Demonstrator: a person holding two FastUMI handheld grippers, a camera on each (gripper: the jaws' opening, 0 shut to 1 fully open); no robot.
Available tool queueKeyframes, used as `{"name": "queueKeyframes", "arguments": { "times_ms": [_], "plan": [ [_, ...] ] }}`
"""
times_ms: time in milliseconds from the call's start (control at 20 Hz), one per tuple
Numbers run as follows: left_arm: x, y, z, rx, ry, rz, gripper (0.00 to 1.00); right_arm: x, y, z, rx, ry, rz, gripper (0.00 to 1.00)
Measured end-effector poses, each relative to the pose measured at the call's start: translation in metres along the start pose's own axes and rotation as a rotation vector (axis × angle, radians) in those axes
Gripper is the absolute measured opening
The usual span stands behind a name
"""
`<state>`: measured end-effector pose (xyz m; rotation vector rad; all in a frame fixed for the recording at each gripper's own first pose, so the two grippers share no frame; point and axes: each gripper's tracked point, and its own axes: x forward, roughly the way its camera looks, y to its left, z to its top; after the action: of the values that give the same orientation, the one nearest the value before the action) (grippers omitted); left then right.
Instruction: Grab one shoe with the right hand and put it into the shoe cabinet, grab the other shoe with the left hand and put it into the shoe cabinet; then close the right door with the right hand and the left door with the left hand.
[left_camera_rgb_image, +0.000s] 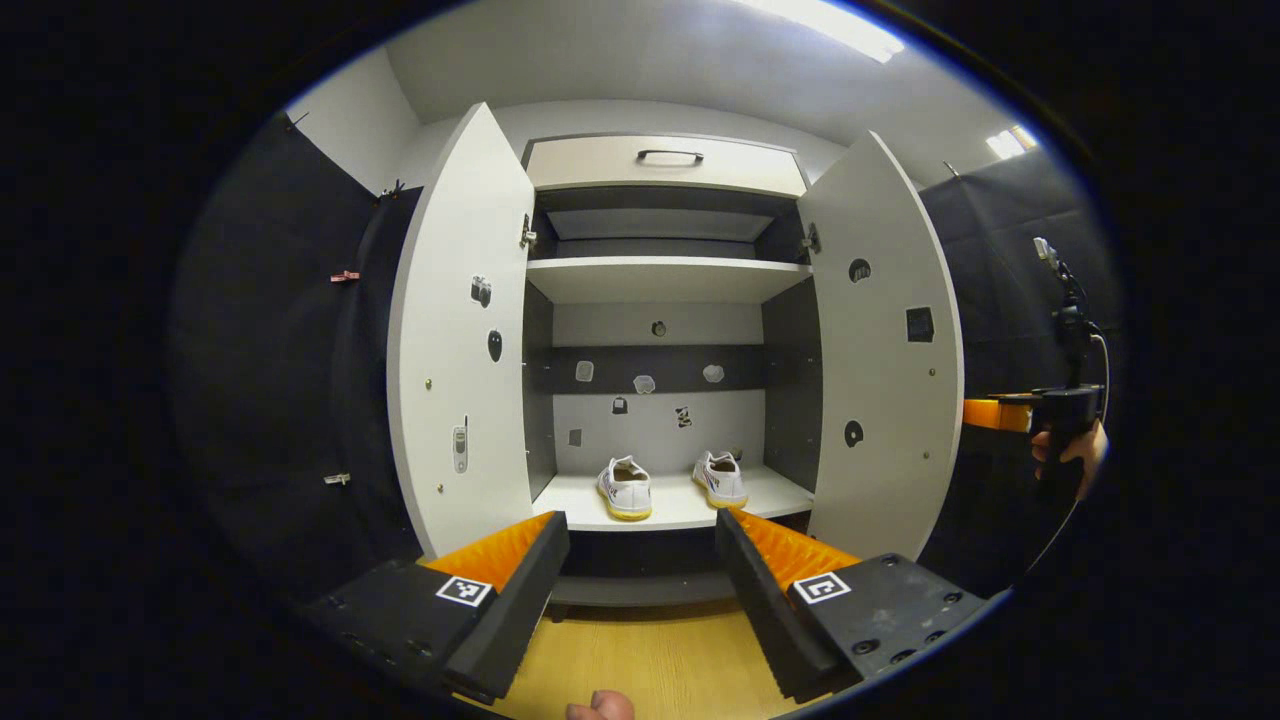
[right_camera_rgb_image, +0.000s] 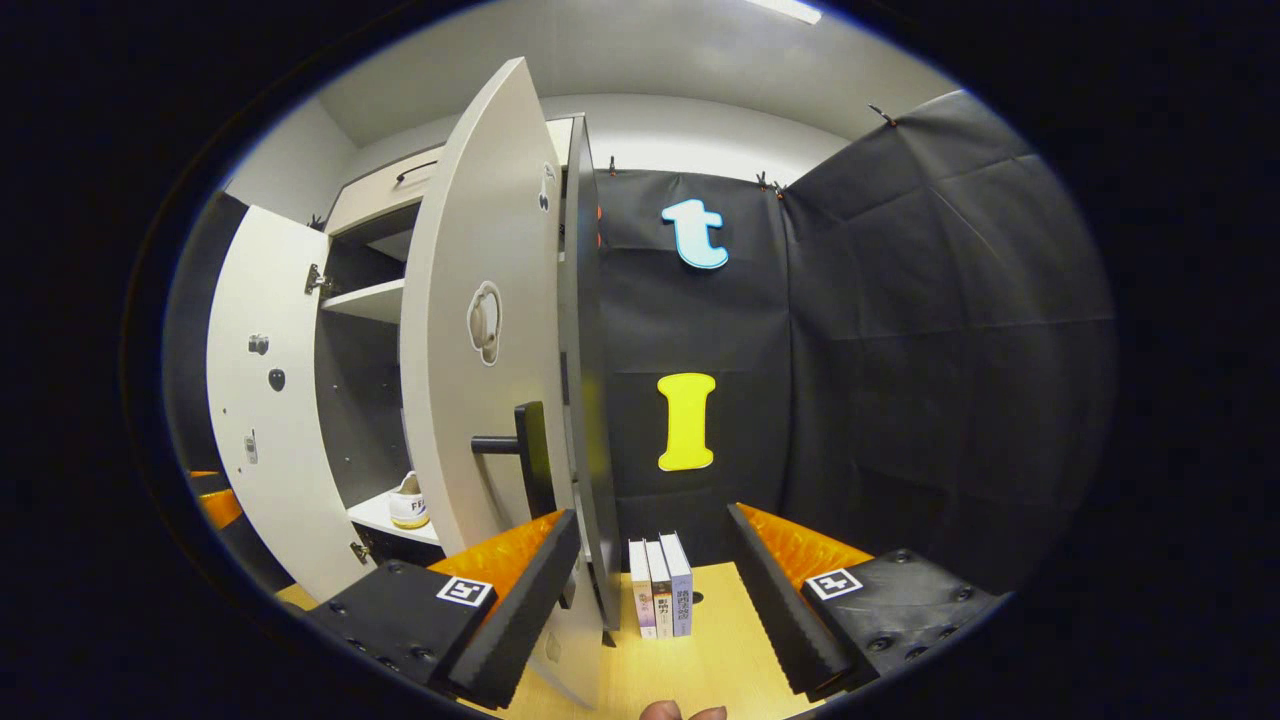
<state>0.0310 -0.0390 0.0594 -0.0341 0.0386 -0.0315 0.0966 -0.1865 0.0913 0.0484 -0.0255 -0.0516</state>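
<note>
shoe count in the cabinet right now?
2. Both stand on the bottom shelf, toes toward the camera: left shoe near the middle, right shoe beside it, apart. The right gripper view shows one shoe past the right door.

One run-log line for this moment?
shoes: in cabinet | doors: open | left gripper: open | right gripper: open, by right door

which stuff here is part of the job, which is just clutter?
Job:
left shoe
right shoe
shoe cabinet
left door
right door
door handle
left claw, open
right claw, open

Clutter:
books
stickers
</note>
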Motion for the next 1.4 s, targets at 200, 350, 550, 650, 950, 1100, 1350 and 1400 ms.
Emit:
{"name": "queueKeyframes", "arguments": {
  "times_ms": [200, 350, 550, 650, 950, 1100, 1350, 1400],
  "plan": [
    [-0.010, 0.020, -0.011, -0.021, 0.021, 0.007, 0.93, -0.004, 0.018, -0.002, 0.023, -0.004, -0.017, 1.00],
    [-0.017, 0.044, -0.016, -0.038, 0.035, 0.031, 0.93, -0.006, 0.042, -0.005, 0.038, -0.005, 0.004, 0.98],
    [-0.026, 0.072, -0.019, -0.041, 0.038, 0.067, 0.93, -0.003, 0.089, -0.011, 0.052, -0.005, 0.071, 0.98],
    [-0.031, 0.084, -0.020, -0.041, 0.039, 0.080, 0.93, 0.004, 0.117, -0.014, 0.056, -0.003, 0.115, 0.98],
    [-0.040, 0.118, -0.024, -0.047, 0.053, 0.127, 0.93, 0.010, 0.198, -0.023, 0.070, 0.034, 0.255, 0.98],
    [-0.040, 0.136, -0.022, -0.051, 0.048, 0.155, 0.93, -0.008, 0.216, -0.025, 0.093, 0.043, 0.284, 0.98],
    [-0.030, 0.176, -0.008, -0.057, 0.032, 0.199, 0.93, -0.037, 0.225, -0.033, 0.121, 0.072, 0.310, 0.98],
    [-0.027, 0.185, -0.004, -0.061, 0.028, 0.204, 0.93, -0.041, 0.224, -0.035, 0.123, 0.078, 0.310, 0.98]
  ]
}}
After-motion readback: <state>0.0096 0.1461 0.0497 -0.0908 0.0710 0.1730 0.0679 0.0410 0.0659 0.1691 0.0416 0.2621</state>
